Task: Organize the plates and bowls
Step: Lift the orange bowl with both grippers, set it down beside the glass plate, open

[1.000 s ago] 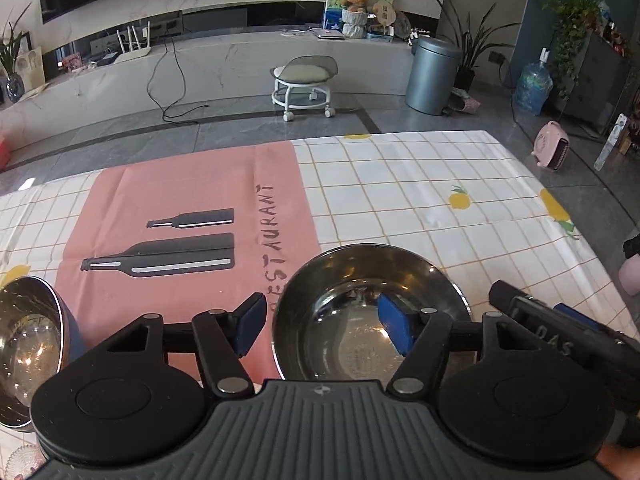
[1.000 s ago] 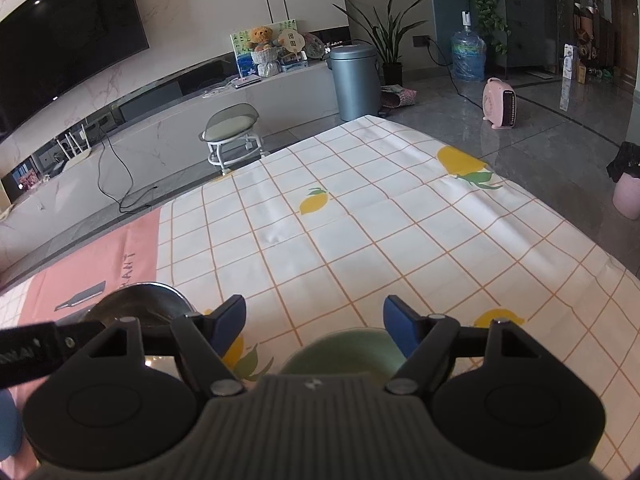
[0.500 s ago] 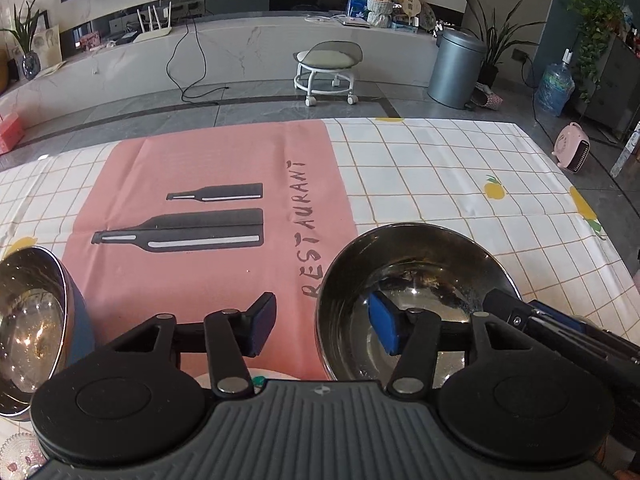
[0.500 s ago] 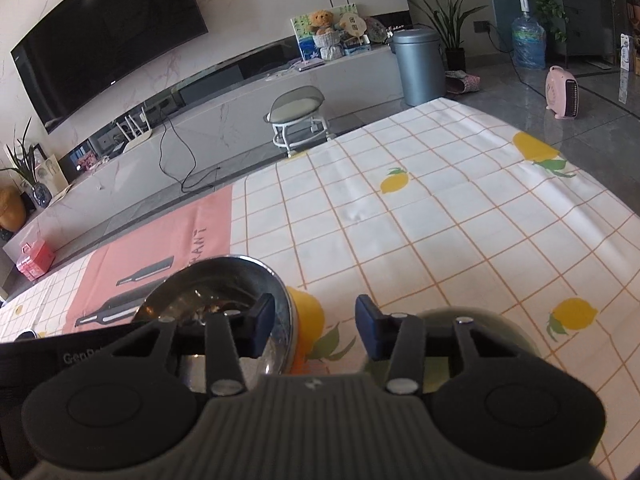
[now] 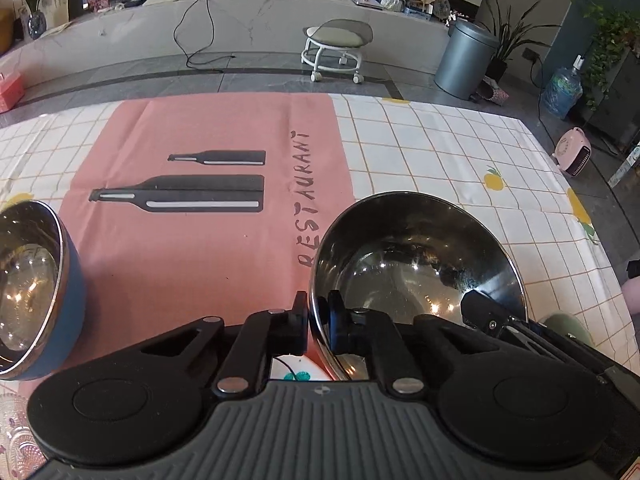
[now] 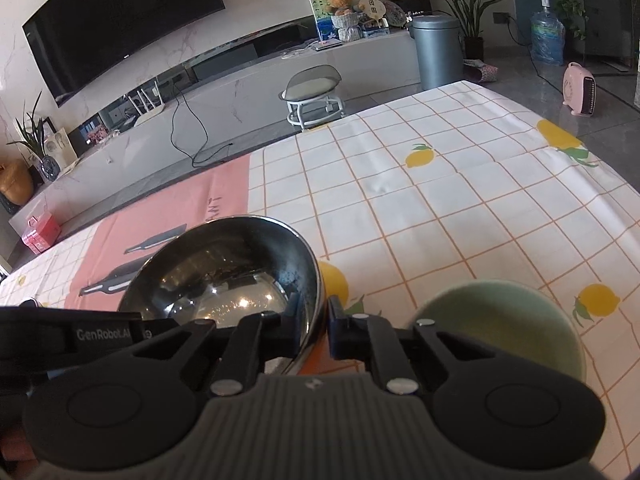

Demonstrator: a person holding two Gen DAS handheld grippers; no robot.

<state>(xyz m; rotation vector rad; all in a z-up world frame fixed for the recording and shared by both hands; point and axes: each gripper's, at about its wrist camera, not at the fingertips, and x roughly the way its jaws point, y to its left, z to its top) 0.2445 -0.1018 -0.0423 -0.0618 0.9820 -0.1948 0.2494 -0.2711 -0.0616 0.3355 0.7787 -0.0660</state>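
A steel bowl stands on the tablecloth between both grippers. My left gripper is shut on the bowl's left rim, one pad inside and one outside. On the opposite rim my right gripper is closing, its blue pads against the rim on either side. A blue bowl with a steel lining sits at the far left. A pale green bowl stands just right of the right gripper.
A white plate with a green mark peeks out beneath the left gripper. A patterned glass dish lies at the bottom left. The pink placemat and checked cloth stretch beyond the bowls.
Both grippers have gone from open to closed on opposite rims of the steel bowl. The right gripper shifted left from above the green bowl to the steel bowl's rim.
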